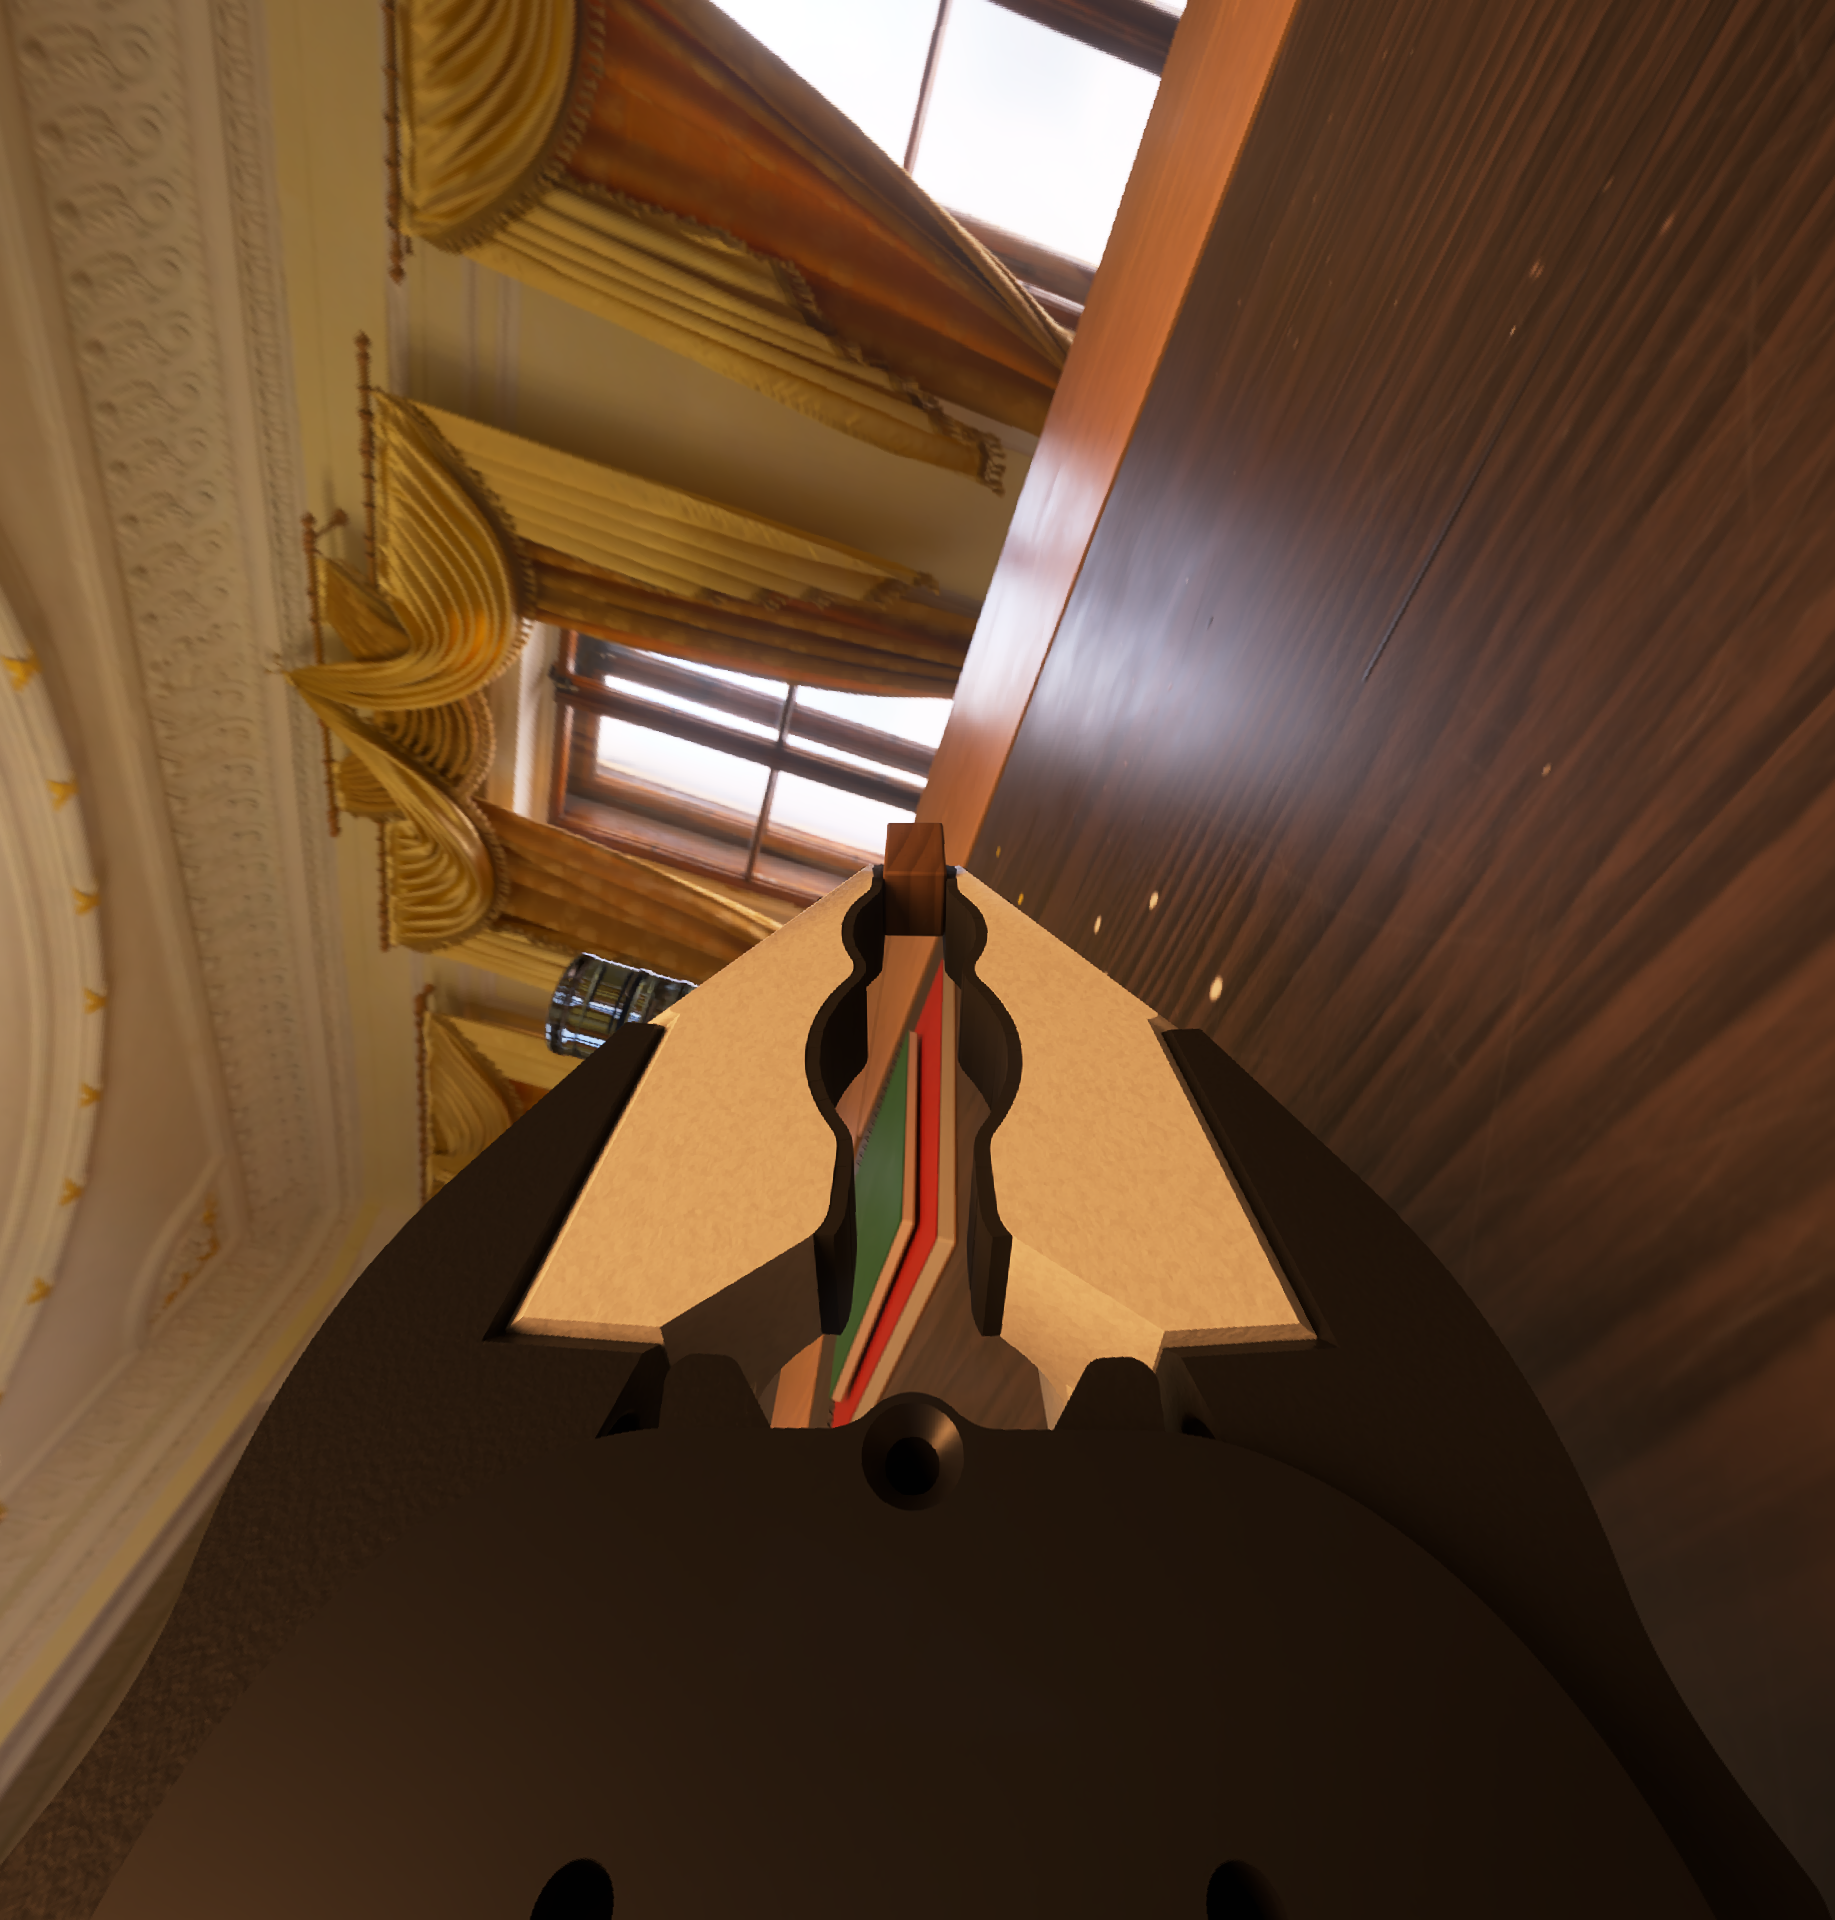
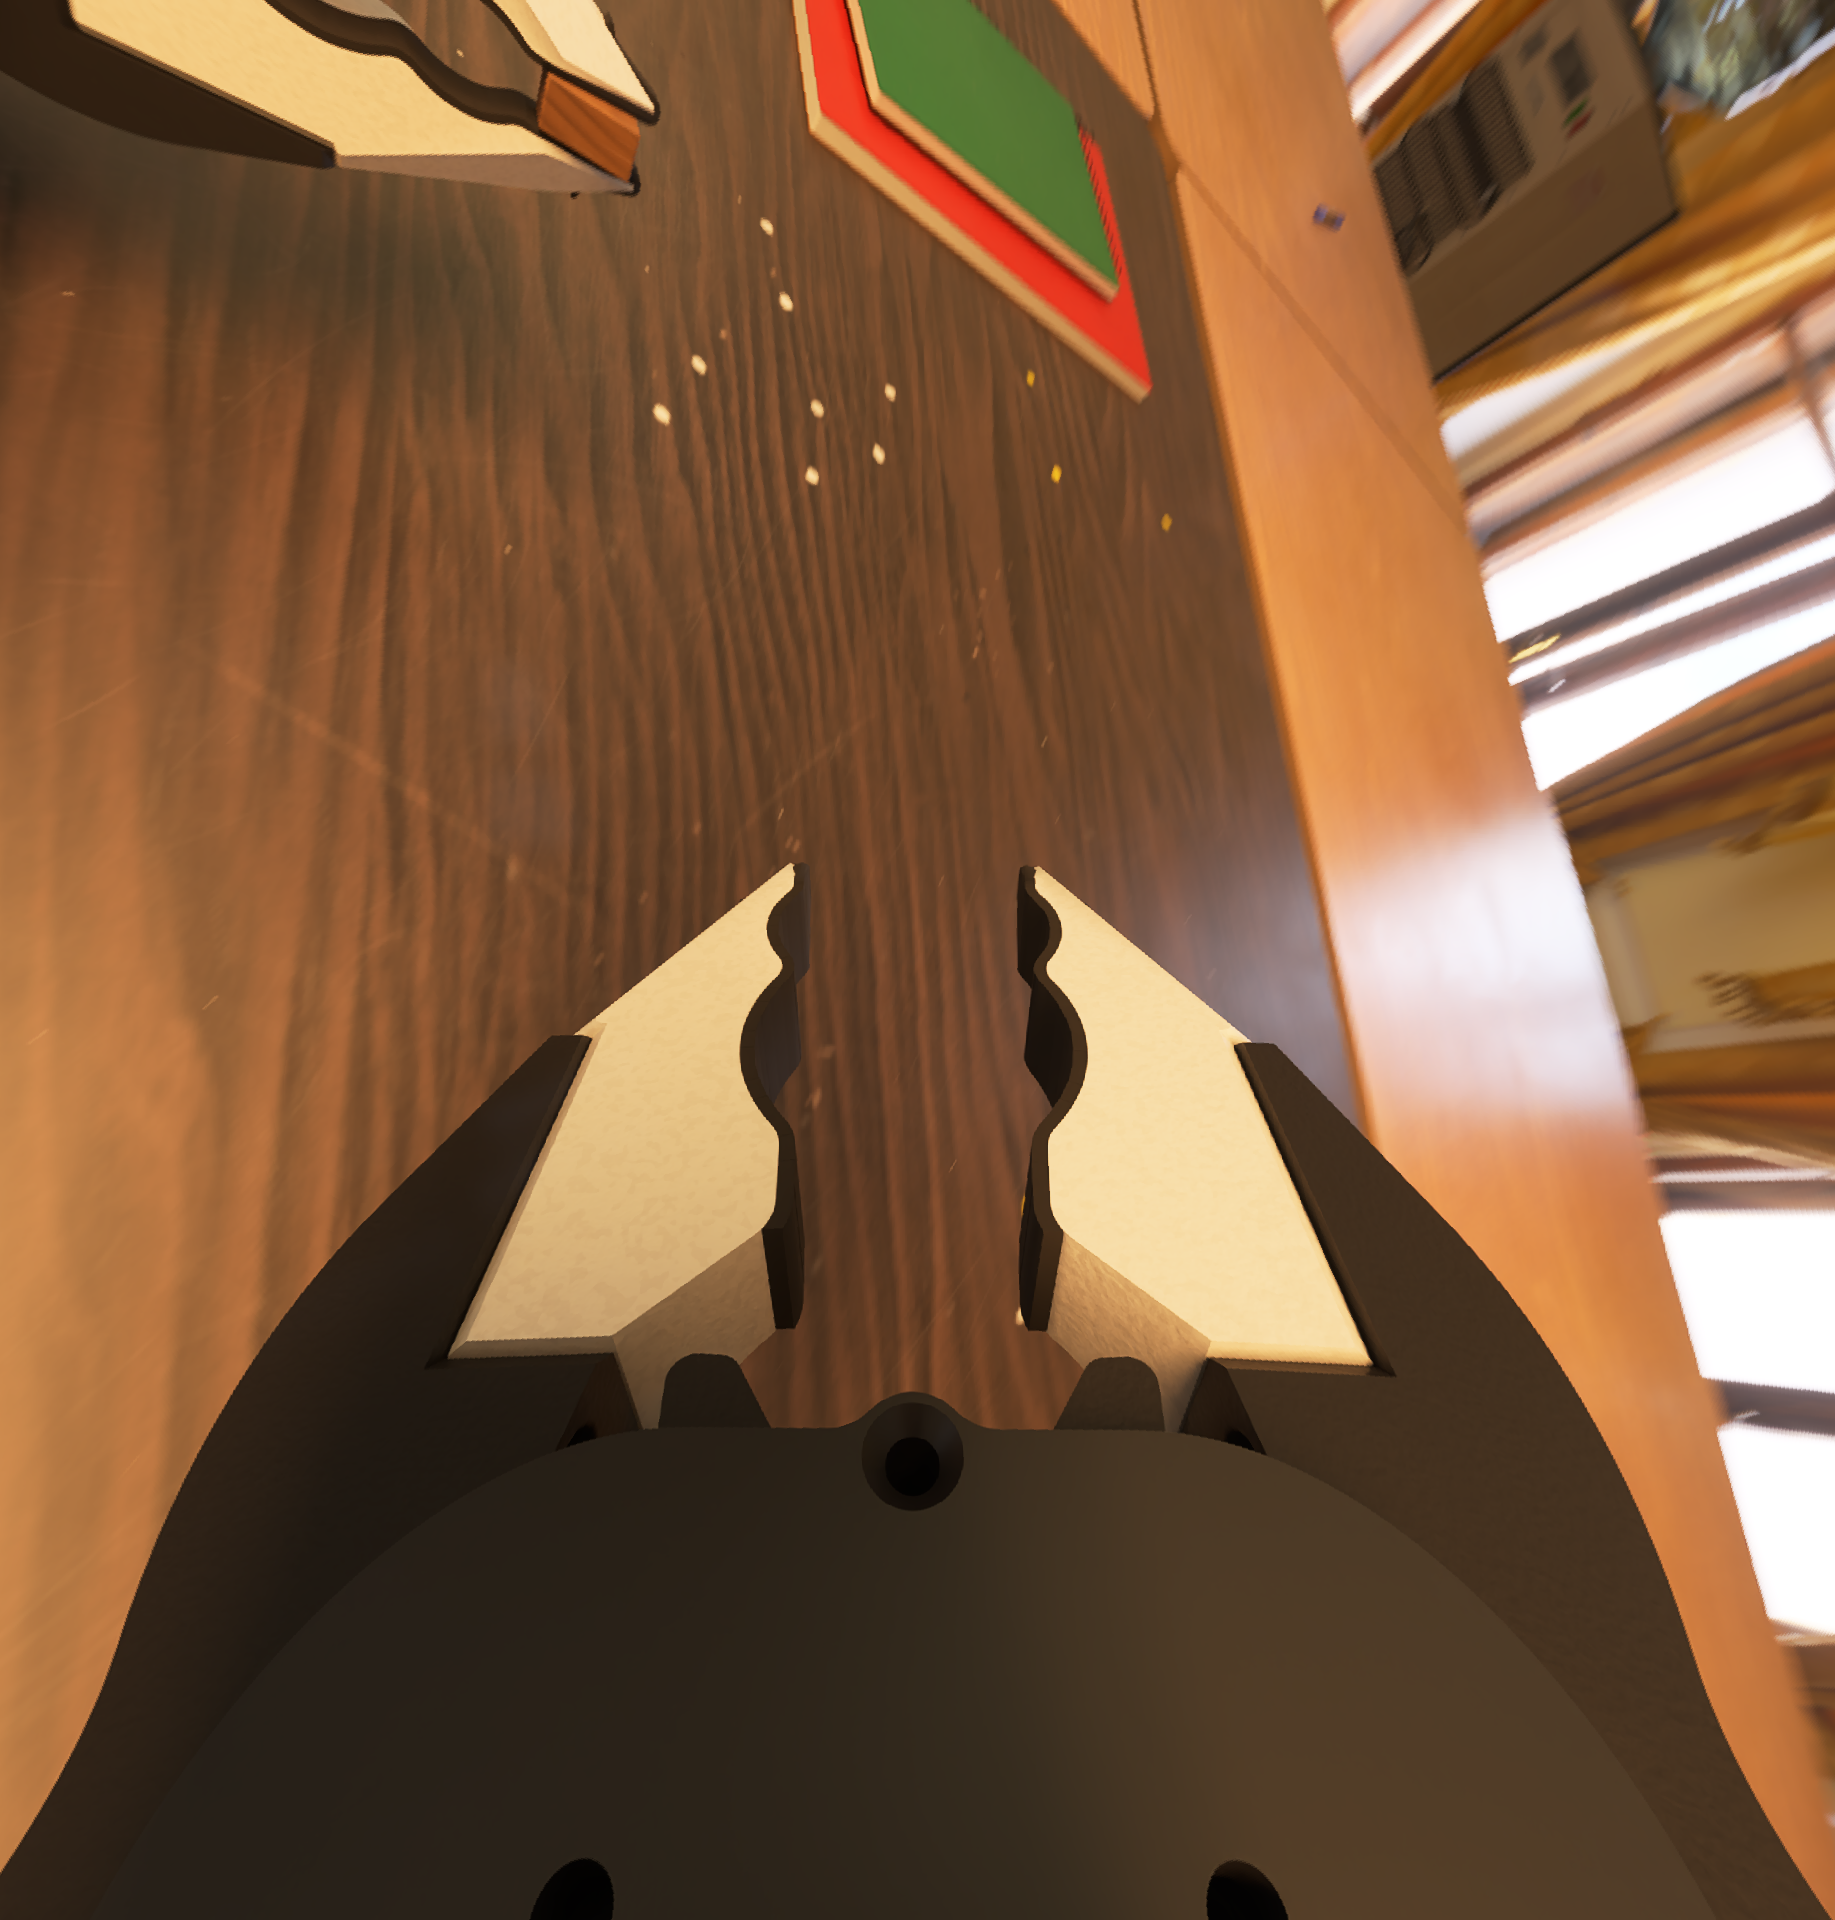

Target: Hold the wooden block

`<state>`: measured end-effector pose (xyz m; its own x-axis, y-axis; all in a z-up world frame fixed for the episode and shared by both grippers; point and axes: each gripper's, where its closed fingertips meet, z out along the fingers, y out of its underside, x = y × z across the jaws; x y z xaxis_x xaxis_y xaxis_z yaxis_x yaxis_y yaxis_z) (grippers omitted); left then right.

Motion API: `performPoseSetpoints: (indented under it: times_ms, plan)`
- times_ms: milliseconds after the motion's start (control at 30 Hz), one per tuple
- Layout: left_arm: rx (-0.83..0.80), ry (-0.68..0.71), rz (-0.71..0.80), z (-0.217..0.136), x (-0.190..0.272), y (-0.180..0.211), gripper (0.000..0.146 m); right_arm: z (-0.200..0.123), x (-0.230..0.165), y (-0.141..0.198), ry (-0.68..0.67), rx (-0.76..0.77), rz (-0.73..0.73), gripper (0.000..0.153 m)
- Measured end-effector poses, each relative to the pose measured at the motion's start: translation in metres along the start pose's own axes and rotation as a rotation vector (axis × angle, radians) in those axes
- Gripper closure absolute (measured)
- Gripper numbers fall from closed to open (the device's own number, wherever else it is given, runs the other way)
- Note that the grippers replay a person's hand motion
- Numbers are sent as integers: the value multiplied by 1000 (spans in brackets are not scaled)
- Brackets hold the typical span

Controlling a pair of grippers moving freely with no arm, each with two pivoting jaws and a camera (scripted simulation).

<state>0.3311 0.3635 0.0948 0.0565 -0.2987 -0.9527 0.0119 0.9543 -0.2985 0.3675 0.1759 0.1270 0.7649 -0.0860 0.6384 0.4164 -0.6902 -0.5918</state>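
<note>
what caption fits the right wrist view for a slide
Right gripper open and empty over the table; left gripper beyond clamps the wooden block.

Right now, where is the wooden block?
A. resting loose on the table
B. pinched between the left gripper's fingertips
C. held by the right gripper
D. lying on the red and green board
B: the wooden block sits clamped at the left gripper tips; the right gripper is open and empty.

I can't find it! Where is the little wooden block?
The wooden block is pinched at the tips of the left hand-held gripper; in the right wrist view it sits top left, above the table, beside the red-and-green board.
</note>
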Motion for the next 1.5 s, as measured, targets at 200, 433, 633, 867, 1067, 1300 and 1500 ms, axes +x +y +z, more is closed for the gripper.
performPoseSetpoints:
  times_ms: [200, 433, 633, 867, 1067, 1300, 1500]
  plan:
    - [106, -31, 31, 12, 18, -40, 136, -51, -13, 31, -217, 57, 144, 119]
    - [138, -11, 109, 24, 37, -57, 137, -72, 4, 37, -221, 124, 280, 126]
    - [27, 44, -61, 34, 30, -36, 136, -72, 2, 51, -285, 106, 367, 130]
    - [84, -31, 56, 26, 19, -32, 136, -73, -1, 58, -336, 114, 412, 151]
    - [124, -96, 117, 17, 13, -40, 136, -72, -4, 62, -350, 86, 398, 153]
    - [144, -80, 145, 15, 18, -44, 136, -69, -3, 71, -312, 43, 374, 153]
    - [153, -73, 155, 14, 20, -46, 136, -68, -3, 75, -306, 23, 361, 153]
